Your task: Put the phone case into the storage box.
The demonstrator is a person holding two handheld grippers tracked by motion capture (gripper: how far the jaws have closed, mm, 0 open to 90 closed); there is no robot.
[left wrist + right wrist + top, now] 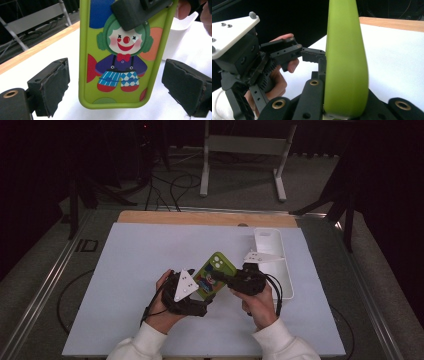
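Two claws: right claw (226, 279) clamps phone case (215, 273); left claw (206, 296) straddles it.

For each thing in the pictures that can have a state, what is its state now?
green phone case: lifted off the table, back side with the clown picture showing, clamped at one edge.
right hand-held gripper: shut on the green phone case.
left hand-held gripper: open, pads apart from the case on both sides.
white tray: resting on the table, at the right of the white mat.
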